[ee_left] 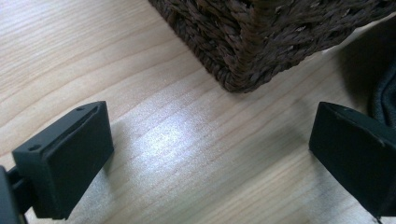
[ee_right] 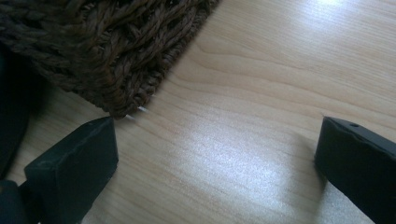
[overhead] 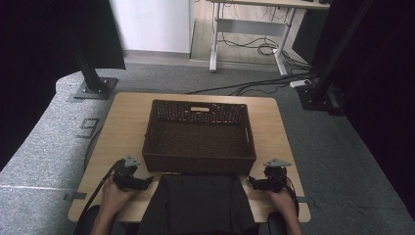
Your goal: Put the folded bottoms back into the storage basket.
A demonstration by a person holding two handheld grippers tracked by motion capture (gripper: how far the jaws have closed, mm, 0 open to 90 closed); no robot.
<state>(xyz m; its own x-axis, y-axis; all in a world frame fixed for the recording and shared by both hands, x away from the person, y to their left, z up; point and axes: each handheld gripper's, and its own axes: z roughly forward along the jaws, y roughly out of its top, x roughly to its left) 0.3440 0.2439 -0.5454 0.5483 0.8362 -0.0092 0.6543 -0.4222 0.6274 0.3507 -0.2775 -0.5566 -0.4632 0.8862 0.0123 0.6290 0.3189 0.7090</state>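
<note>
**Both grippers parked at the basket's near corners, nothing yet in hand**

Jaws on both our grippers stand wide apart and hold nothing. In the left gripper view the two black pads sit far out at either side with bare wood between them, and the right gripper view shows the same. Our left gripper (overhead: 128, 177) rests on the worktop (overhead: 122, 127) just beside the near left corner of the wicker basket (overhead: 199, 133); our right gripper (overhead: 268, 180) rests just beside the near right corner. Neither touches the weave, though in the right gripper view one jaw lies very close to the basket's lower edge.

We judge the work to be at its very start. The basket sits square in the middle of the worktop, empty as far as we can see into it, with a handle slot in its far wall. A dark cloth (overhead: 198, 203) lies at the near edge of the worktop between our two hands, its far edge up against the basket's near wall. It looks flat and undisturbed. Everything seems left to do: taking hold of the cloth or the basket, and moving it.

Around the worktop we see grey carpet, a black stand foot (overhead: 94, 88) to the far left, cables (overhead: 264, 49) on the floor beyond, and a desk frame (overhead: 249, 34) at the back. Nothing stands between our grippers and the cloth or basket. The one hindrance we foresee is the basket's near wall, which crowds the cloth's far edge.
</note>
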